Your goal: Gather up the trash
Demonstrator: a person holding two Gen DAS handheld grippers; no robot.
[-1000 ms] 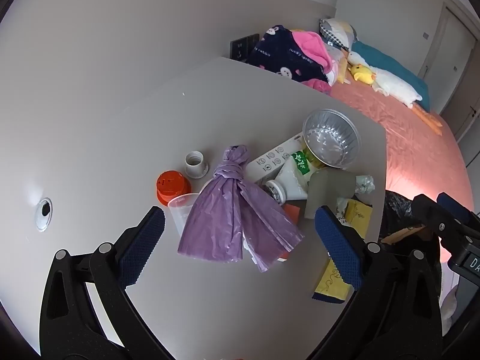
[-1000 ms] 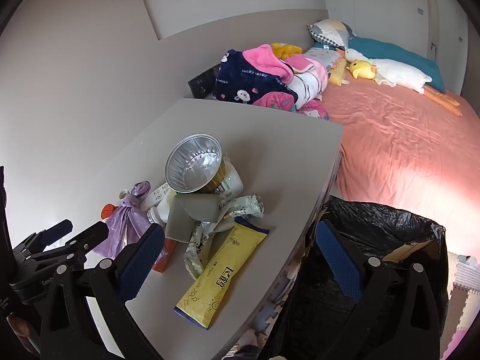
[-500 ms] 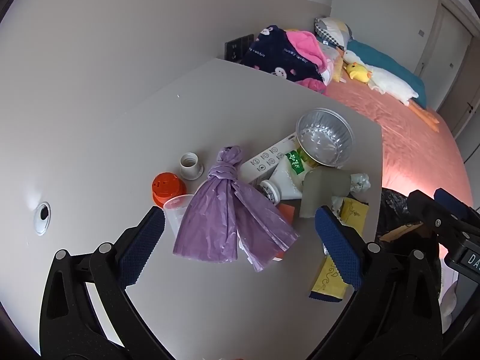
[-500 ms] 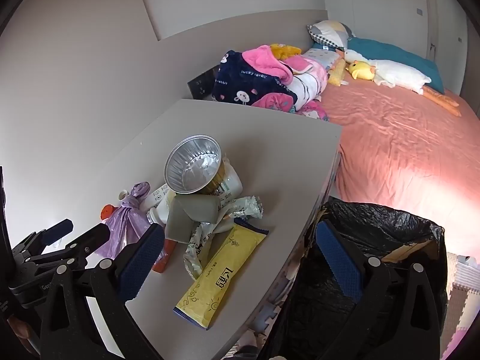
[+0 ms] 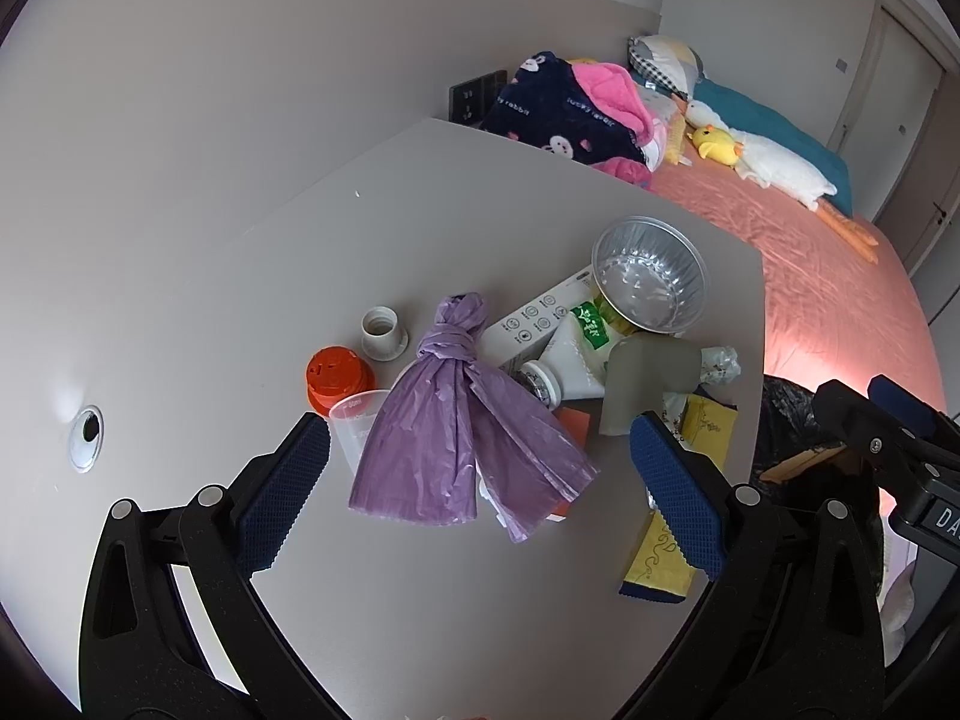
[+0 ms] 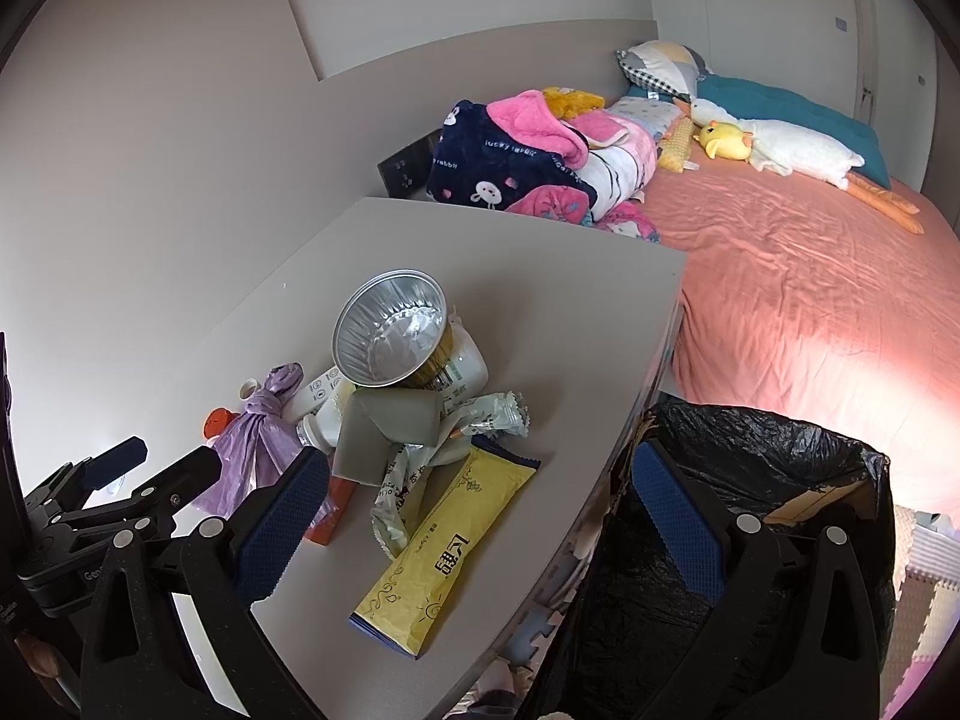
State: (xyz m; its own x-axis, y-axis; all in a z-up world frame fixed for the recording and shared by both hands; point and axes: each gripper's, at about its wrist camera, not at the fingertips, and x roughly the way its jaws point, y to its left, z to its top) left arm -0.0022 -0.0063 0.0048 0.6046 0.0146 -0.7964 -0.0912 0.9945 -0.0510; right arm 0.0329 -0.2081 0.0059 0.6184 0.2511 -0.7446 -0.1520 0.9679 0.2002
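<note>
Not much has changed since a second ago, honestly. My left gripper [image 5: 477, 483] has drifted back a touch, fingers wide and holding nothing, with the knotted purple bag [image 5: 462, 438] lying on the surface [image 5: 288, 300] right between them. My right gripper [image 6: 480, 516] hasn't budged, fingers wide too, the yellow wrapper [image 6: 447, 552] between them and the black trash bag [image 6: 768, 468] behind the right finger.

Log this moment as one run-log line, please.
left gripper: open, above purple bag | right gripper: open, empty, over yellow wrapper | black bin bag: beside table
</note>
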